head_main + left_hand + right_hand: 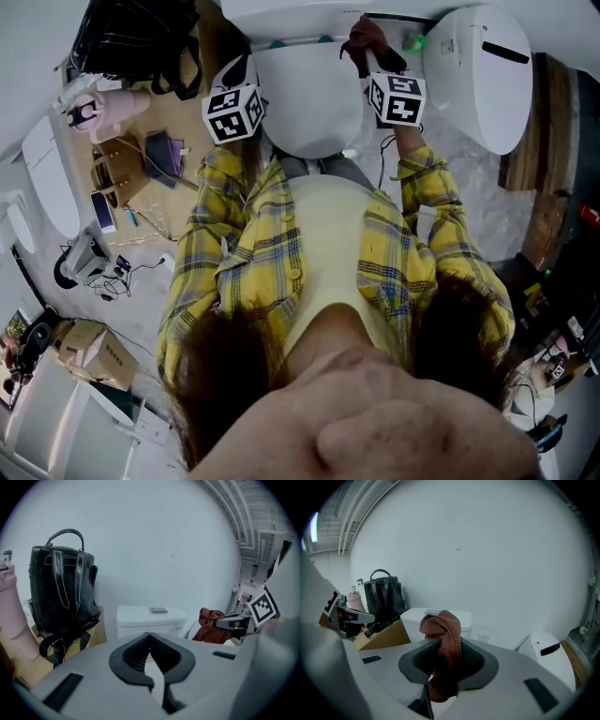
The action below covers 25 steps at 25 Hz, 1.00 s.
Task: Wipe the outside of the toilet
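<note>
The white toilet (309, 103) stands in front of me against the wall, its tank (150, 619) topped by a flush button. My right gripper (372, 58) is shut on a reddish-brown cloth (443, 651), held up over the right side of the bowl. The cloth (366, 39) bunches above the jaws and hangs down between them. My left gripper (150, 638) is shut with nothing in it and hovers near the bowl's left side (239, 80), level with the tank. The tank (437, 617) also shows behind the cloth.
A black handbag (61, 592) and a pink bottle (11, 616) sit on a cardboard box (384, 637) left of the toilet. A second white toilet-like unit (478, 75) stands to the right. Cables and small items (103, 253) litter the floor at left.
</note>
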Available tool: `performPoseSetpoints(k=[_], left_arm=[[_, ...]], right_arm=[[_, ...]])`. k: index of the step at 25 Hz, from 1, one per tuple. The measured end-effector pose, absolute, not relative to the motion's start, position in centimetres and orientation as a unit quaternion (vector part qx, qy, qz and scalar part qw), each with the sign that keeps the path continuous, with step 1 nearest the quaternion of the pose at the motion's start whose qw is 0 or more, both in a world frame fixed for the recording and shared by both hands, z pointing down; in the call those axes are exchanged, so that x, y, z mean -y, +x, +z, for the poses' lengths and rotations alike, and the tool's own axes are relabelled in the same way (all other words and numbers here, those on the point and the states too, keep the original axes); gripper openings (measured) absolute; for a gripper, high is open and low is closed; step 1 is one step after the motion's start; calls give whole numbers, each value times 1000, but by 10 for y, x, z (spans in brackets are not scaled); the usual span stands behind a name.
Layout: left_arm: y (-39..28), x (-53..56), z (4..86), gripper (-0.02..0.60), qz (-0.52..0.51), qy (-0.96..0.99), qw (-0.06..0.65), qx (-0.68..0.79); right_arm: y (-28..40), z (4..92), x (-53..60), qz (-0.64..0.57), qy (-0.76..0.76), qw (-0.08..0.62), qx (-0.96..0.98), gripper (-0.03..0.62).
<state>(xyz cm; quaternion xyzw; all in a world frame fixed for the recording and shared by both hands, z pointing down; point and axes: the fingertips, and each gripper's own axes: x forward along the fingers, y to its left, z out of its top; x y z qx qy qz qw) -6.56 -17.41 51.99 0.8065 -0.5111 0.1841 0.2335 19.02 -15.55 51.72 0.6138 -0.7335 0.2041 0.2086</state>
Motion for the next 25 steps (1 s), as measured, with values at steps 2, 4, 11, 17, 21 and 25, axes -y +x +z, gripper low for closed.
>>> performPoseSetpoints(k=[2, 4, 11, 17, 21, 25], left_arm=[[-64, 171, 517, 8, 182, 809, 232, 509], [-63, 169, 514, 8, 179, 810, 232, 508], [-64, 164, 505, 8, 174, 813, 225, 509], [-69, 162, 502, 8, 170, 812, 224, 511], [-70, 157, 497, 8, 169, 815, 218, 510], [-71, 153, 489, 9, 164, 816, 214, 512]], right_arm=[[189, 511, 152, 205, 615, 202, 734, 115], [188, 504, 148, 208, 617, 193, 734, 115], [180, 482, 136, 209, 618, 170, 739, 115], [172, 472, 129, 208, 620, 157, 740, 115], [172, 466, 125, 209, 625, 146, 738, 115], [172, 462, 121, 210, 627, 139, 737, 115]])
